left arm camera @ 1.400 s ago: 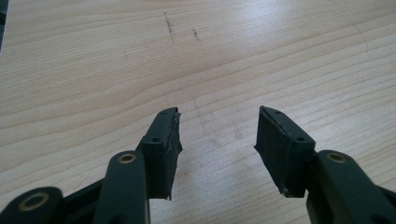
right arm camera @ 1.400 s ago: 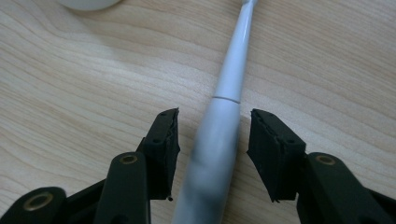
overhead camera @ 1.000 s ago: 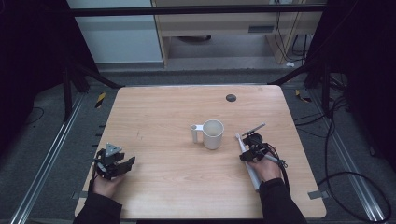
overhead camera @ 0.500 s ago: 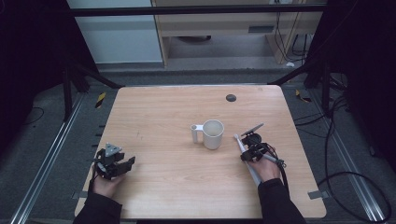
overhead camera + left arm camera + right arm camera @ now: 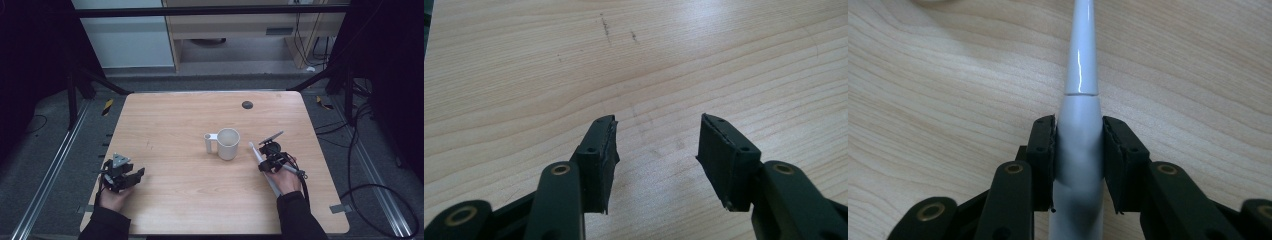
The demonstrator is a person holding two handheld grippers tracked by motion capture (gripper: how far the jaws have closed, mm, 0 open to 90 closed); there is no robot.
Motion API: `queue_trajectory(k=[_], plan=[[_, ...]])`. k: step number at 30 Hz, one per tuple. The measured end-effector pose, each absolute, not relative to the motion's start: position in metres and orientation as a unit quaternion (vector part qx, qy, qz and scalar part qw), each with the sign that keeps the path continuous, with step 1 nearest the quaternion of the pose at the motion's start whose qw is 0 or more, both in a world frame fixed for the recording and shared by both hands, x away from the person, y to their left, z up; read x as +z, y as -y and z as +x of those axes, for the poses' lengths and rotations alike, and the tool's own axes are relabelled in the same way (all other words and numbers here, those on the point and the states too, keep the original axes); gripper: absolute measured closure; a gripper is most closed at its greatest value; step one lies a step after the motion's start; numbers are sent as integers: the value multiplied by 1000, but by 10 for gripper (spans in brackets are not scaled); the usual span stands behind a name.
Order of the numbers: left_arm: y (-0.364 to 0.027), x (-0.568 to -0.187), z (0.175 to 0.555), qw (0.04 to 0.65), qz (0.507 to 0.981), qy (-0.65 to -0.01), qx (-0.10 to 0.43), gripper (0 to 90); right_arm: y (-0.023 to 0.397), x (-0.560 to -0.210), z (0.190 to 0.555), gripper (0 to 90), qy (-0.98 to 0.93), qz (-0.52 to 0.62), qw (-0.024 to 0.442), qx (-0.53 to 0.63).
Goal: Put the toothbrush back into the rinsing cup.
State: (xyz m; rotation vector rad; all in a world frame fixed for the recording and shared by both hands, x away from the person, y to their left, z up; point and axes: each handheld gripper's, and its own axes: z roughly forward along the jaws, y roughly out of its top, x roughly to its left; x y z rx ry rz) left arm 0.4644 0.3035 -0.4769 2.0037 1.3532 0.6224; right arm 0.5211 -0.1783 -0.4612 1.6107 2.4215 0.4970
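The right gripper has just been closing, and its pads now press both sides of a white electric toothbrush lying on the table. The brush's tip points toward the mug just ahead. Far off, the left gripper stands open over bare wood.

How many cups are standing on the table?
1. The white cup stands near the middle of the table, its handle toward the left, just beside the right gripper.
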Motion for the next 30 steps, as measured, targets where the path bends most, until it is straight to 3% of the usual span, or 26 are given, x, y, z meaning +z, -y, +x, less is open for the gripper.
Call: queue_trajectory(k=[20,30], plan=[[-303,-477,464,318,761,-514,236,487,189,-424,504,680,-789,547,127,249],[-303,-476,464,319,760,-514,237,487,198,-404,494,679,-761,530,178,329]])
